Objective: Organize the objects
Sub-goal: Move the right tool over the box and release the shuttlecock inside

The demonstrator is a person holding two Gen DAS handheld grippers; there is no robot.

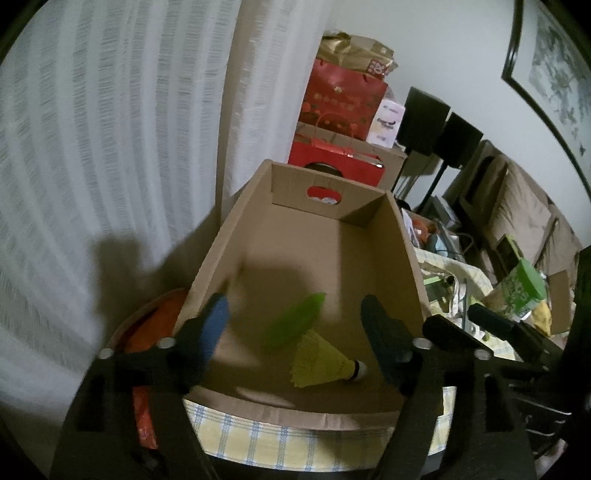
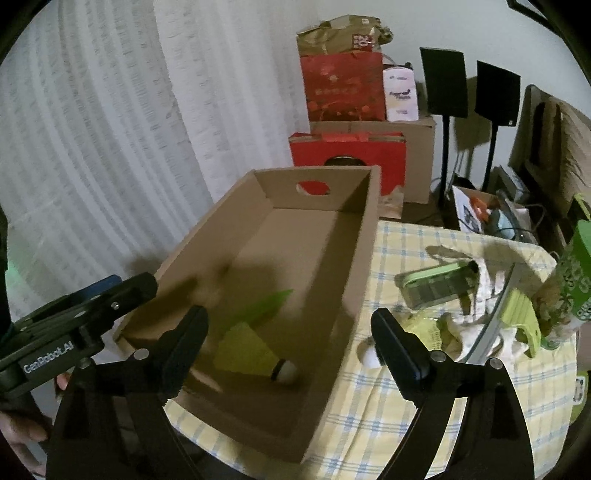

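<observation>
Both your left gripper (image 1: 295, 314) and right gripper (image 2: 291, 332) stand released and hold nothing. The yellow plastic shuttlecock (image 1: 323, 360) lies in the brown cardboard box (image 2: 354, 258). The next loose shuttlecock (image 2: 421, 330) lies on the checked tablecloth (image 2: 369, 424) beside the box, nearest your right gripper.

White sheer ribbed curtain (image 2: 92, 147) fills the left side. Plain pale wall (image 2: 461, 26) behind. Two black square panels on thin black stands (image 2: 443, 83) against that wall. Dark-framed picture (image 1: 546, 74) hangs upper right. Round bench under yellow-and-blue checked cloth (image 2: 399, 398). Dim indoor light, soft shadows on the curtain.
</observation>
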